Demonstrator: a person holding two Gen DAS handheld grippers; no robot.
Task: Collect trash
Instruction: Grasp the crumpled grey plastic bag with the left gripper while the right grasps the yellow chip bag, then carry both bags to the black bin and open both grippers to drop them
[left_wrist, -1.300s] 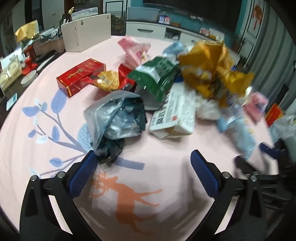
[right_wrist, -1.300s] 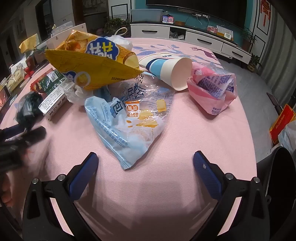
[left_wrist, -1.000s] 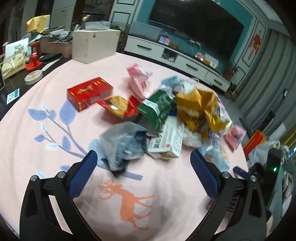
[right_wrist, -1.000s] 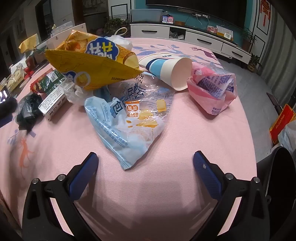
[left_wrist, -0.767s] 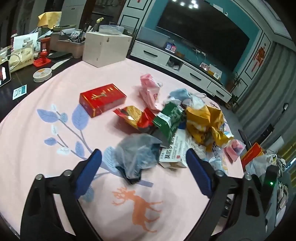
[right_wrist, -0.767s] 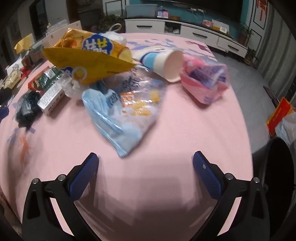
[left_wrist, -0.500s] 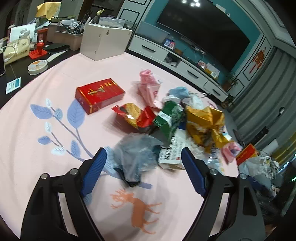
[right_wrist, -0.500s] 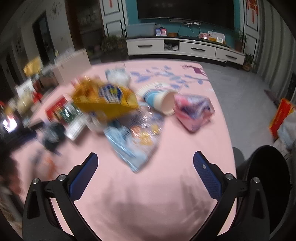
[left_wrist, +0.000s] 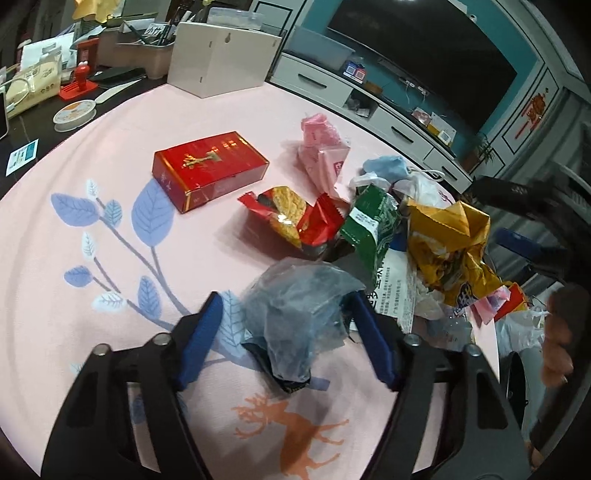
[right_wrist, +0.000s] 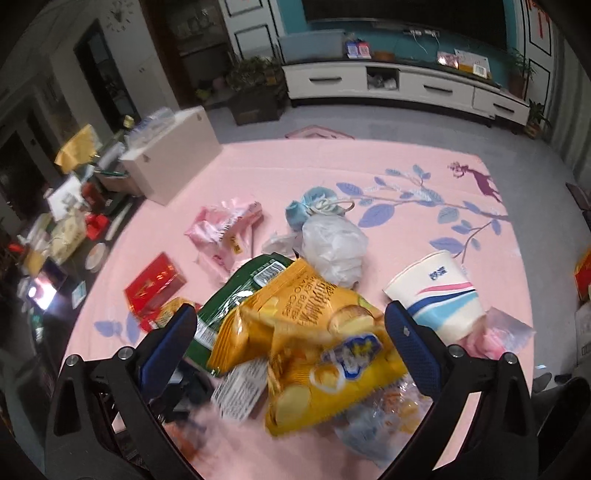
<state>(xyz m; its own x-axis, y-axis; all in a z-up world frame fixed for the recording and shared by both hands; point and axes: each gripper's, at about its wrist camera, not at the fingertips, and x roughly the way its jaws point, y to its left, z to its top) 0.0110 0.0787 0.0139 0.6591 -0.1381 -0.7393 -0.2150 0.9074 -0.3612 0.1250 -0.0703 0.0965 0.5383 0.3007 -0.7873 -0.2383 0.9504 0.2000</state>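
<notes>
Trash lies piled on a pink tablecloth (left_wrist: 110, 295). My left gripper (left_wrist: 286, 339) is open, its blue pads on either side of a crumpled grey-blue plastic bag (left_wrist: 295, 306), not squeezing it. My right gripper (right_wrist: 291, 343) is open and raised, with a yellow chip bag (right_wrist: 314, 350) between its pads in the image; contact cannot be told. Also in the pile: a green wrapper (left_wrist: 373, 225), a red-and-gold wrapper (left_wrist: 291, 218), a red carton (left_wrist: 207, 170), a pink packet (left_wrist: 321, 147), a paper cup (right_wrist: 439, 299) and a white bag (right_wrist: 336, 247).
A white box (left_wrist: 221, 59) stands at the table's far edge, with desk clutter and a tape roll (left_wrist: 74, 114) to the left. A black bin (right_wrist: 565, 413) sits at the lower right of the right wrist view. A TV cabinet (right_wrist: 406, 85) lines the back wall.
My left gripper has moved in and narrowed around the grey-blue bag. My right gripper has lifted and swung left, from over the clear blue bag to above the yellow chip bag.
</notes>
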